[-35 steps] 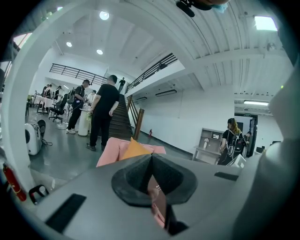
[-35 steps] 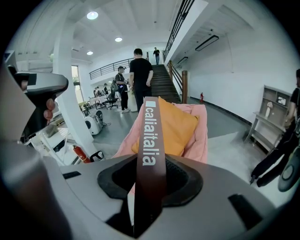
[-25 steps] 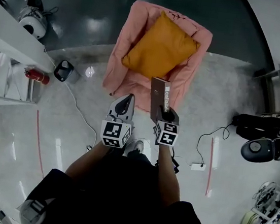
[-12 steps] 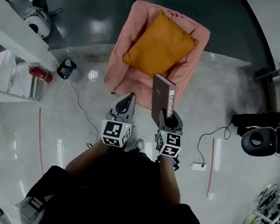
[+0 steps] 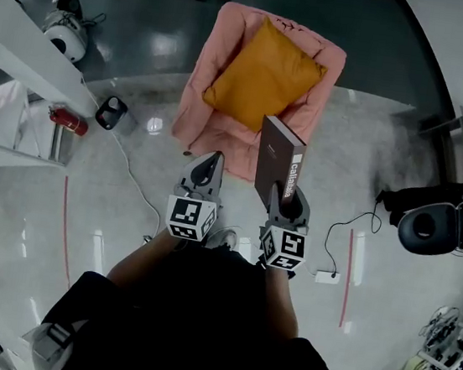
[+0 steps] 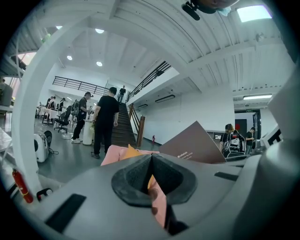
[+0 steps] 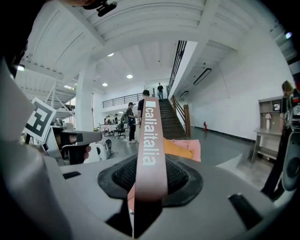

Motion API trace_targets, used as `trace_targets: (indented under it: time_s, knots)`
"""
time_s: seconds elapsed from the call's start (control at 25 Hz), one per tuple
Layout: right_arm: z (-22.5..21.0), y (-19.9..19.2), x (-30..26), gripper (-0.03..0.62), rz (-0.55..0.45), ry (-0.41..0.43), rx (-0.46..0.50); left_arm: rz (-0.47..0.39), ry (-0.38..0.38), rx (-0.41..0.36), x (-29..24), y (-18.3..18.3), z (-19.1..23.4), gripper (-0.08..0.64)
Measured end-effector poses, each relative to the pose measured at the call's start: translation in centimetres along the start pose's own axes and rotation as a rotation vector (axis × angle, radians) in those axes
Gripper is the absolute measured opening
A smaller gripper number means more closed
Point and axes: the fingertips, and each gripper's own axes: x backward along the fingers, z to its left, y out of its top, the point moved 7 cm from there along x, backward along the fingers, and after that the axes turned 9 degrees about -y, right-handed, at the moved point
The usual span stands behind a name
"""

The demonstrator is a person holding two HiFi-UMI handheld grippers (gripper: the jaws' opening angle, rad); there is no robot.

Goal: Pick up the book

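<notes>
Right gripper clamped on a dark book at its spine edge, book upright, held above the floor near a pink armchair with an orange cushion, left gripper closed, empty.

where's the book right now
In the head view the brown book stands clamped in the right gripper, right of centre, before the pink armchair and its orange cushion.

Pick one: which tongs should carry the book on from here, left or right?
Right, most likely. The right tongs already clamp the book at its spine, holding it upright in the air. The left tongs are shut and empty beside it.
</notes>
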Motion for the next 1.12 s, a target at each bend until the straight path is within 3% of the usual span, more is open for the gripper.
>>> trace_targets:
  time_s: [1.12]
  knots:
    - [-0.9,1.3,-0.7,0.144,-0.046,-0.014,0.014,-0.008,0.004,-0.014,-0.4,0.3,0.2,0.008]
